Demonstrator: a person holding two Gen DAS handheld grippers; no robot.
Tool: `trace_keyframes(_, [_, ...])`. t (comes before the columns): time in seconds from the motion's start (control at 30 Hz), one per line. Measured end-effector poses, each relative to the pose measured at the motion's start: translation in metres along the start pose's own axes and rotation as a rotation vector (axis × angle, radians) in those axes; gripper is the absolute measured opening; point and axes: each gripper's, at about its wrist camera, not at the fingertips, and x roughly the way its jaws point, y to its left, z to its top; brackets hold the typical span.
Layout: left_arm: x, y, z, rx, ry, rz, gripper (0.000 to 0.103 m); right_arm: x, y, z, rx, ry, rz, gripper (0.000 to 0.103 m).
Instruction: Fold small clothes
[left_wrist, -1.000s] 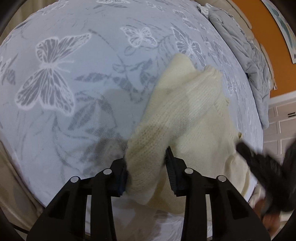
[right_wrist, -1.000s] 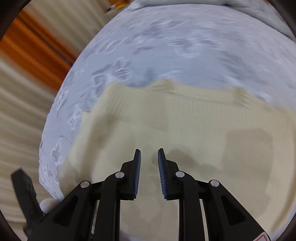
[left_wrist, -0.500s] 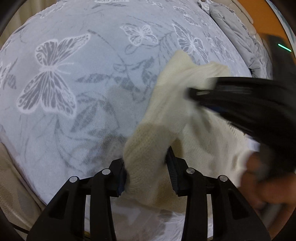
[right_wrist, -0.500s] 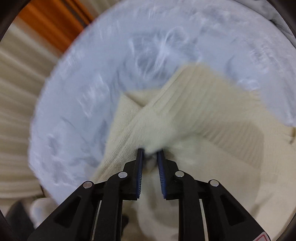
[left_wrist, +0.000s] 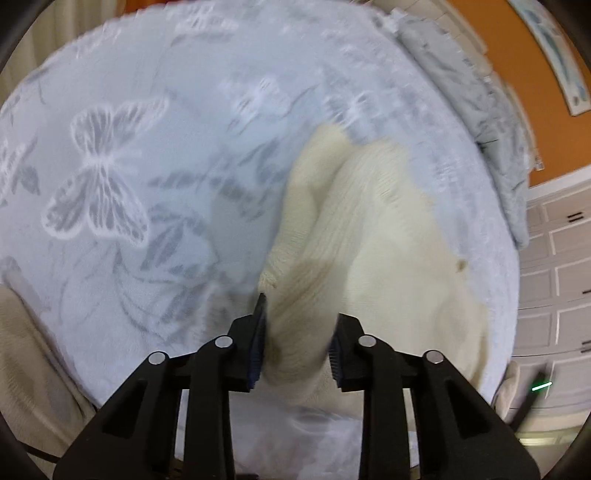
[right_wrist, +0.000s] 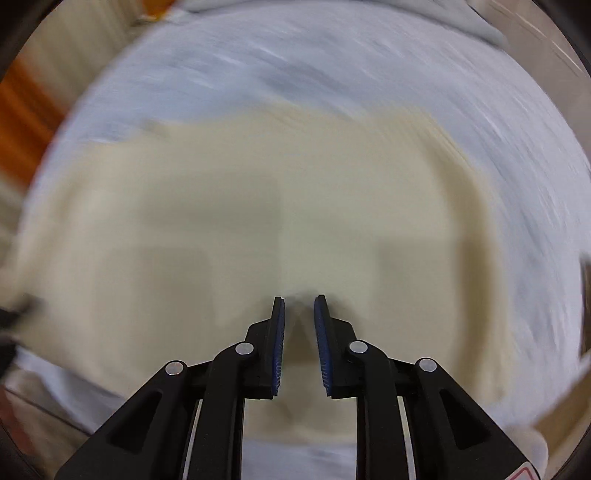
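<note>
A cream knit sweater (left_wrist: 369, 240) lies on the pale blue butterfly-print bedspread (left_wrist: 147, 129). My left gripper (left_wrist: 301, 306) points steeply down at the sweater's near edge. A thick bunched fold of the knit fills the gap between its closing jaws, and the pads press on it. In the blurred right wrist view the sweater (right_wrist: 258, 203) spreads flat under my right gripper (right_wrist: 299, 299). Its jaws stand a narrow gap apart and are closing, with nothing pinched between them. The right tool's body with a green light (left_wrist: 541, 386) shows at the lower right edge of the left wrist view.
A grey blanket (left_wrist: 480, 92) lies bunched along the bedspread's far right edge, under an orange wall (left_wrist: 535, 122). White panelled cabinet doors (left_wrist: 554, 258) stand to the right. Beige cloth (left_wrist: 22, 350) hangs past the bed's near left edge.
My right gripper, which pinched a cream fold half a second ago, swept away sideways and now hovers over the flat sweater. The left gripper rose slightly with its fold.
</note>
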Motion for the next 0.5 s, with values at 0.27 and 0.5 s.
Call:
trace_keyframes(0.27, [-0.069,-0.127,-0.028,0.304,-0.166,-0.081,0.016,-0.021,-0.013,-0.002,0.051,-0.030,0.088,0.017])
trace_keyframes(0.5, [-0.060,-0.231,-0.091,0.575,-0.142,-0.139,0.013,-0.063,-0.071,-0.016,0.169,-0.100,0.154,0.020])
